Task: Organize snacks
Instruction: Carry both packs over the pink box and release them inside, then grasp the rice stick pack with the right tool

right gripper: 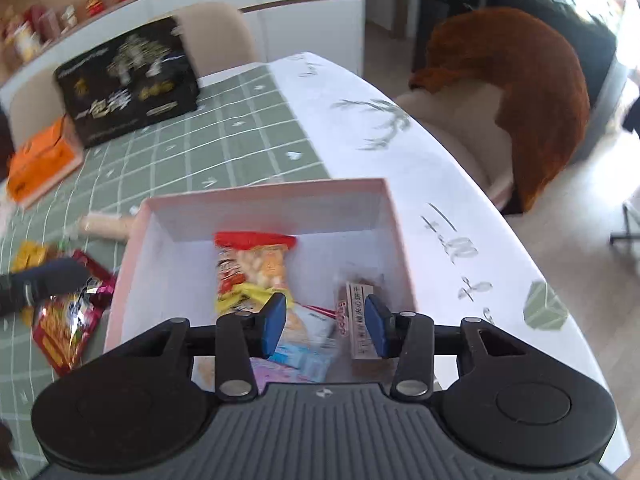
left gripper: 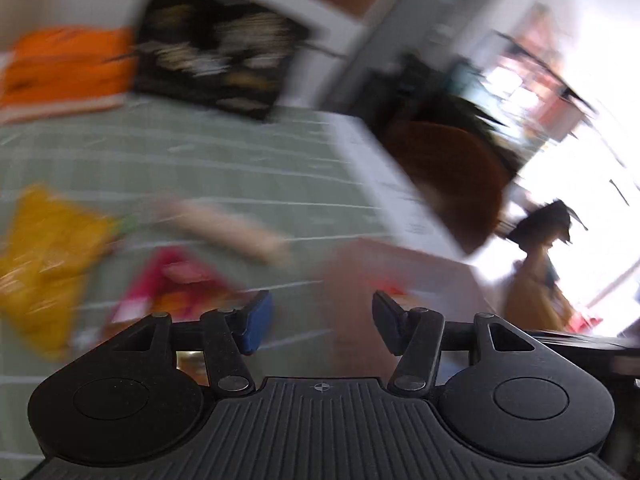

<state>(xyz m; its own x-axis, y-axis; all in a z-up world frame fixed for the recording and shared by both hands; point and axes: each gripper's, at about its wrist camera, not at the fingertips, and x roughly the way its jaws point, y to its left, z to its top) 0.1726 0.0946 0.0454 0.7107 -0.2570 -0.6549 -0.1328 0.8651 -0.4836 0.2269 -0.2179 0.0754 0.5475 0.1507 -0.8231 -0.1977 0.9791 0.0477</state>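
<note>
A pink box (right gripper: 260,196) stands on the table and holds a red and yellow snack bag (right gripper: 252,268), a brown bar pack (right gripper: 360,320) and pale blue packets (right gripper: 312,344). My right gripper (right gripper: 326,326) is open and empty above the box's near end. In the blurred left wrist view my left gripper (left gripper: 322,326) is open and empty, with a red snack bag (left gripper: 168,284), a yellow bag (left gripper: 44,264) and a beige roll (left gripper: 228,228) ahead on the cloth. The red bag (right gripper: 68,320) also shows left of the box, with the left gripper's dark tip (right gripper: 52,280) over it.
A black gift box (right gripper: 128,80) and an orange box (right gripper: 40,160) stand at the far side of the green checked cloth (right gripper: 224,140). A chair with a brown fur cover (right gripper: 520,100) is beyond the table's right edge. Cabinets line the back wall.
</note>
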